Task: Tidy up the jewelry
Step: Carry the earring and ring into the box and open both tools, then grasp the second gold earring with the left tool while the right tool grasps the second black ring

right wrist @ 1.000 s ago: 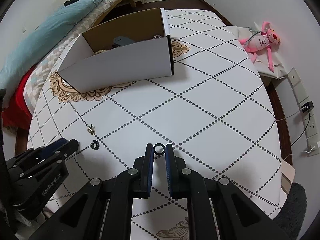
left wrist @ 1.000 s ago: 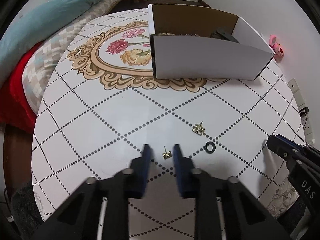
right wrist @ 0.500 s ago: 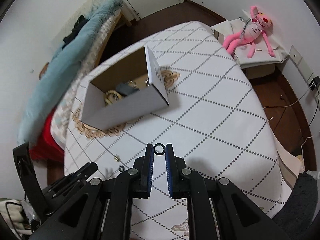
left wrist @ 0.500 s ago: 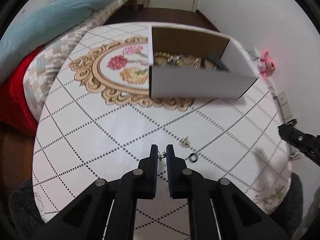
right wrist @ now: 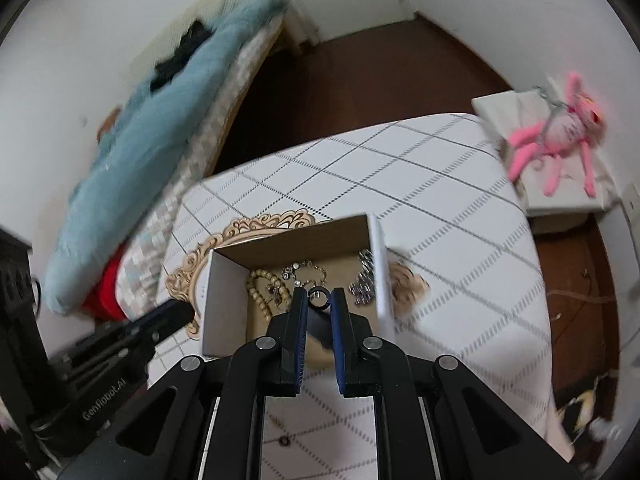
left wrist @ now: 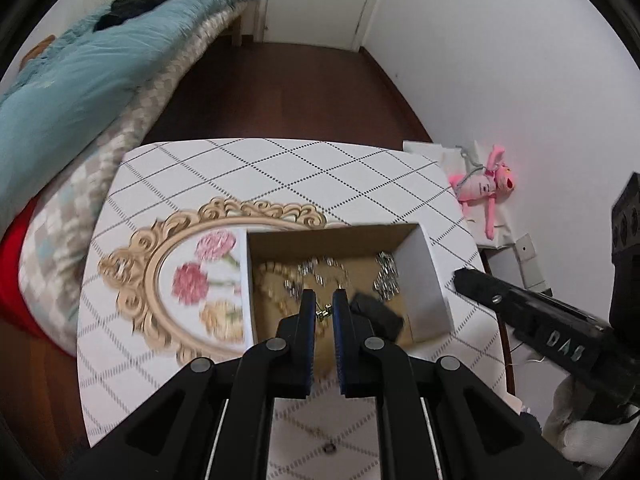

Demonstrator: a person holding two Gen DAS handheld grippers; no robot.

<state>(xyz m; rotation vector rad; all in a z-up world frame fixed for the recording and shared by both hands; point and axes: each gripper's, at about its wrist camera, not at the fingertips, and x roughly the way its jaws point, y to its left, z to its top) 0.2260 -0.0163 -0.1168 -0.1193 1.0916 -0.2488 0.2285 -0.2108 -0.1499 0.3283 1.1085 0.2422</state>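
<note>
Jewelry is sitting mostly in the cardboard box [left wrist: 424, 276] on the table [left wrist: 280, 168]: bead strand [right wrist: 260, 292], silver chains [right wrist: 362, 276], dark blocky item [left wrist: 376, 314]. Left gripper [left wrist: 323, 312] is hovering over the box interior w/ fingers pinched on a small gold earring [left wrist: 323, 313]. Right gripper [right wrist: 319, 300] is also hanging over the box, fingers clamped on a dark ring [right wrist: 319, 297]. Each gripper is showing at the edge of the other's view, on opp. sides of the box. Another small dark ring [right wrist: 285, 441] is lying on the table near the cameras, outside the box; a blurry gold bit [left wrist: 316, 432] is lying near it. Pink plush toy [right wrist: 560, 136] is resting off to the right, well apart from the table.
</note>
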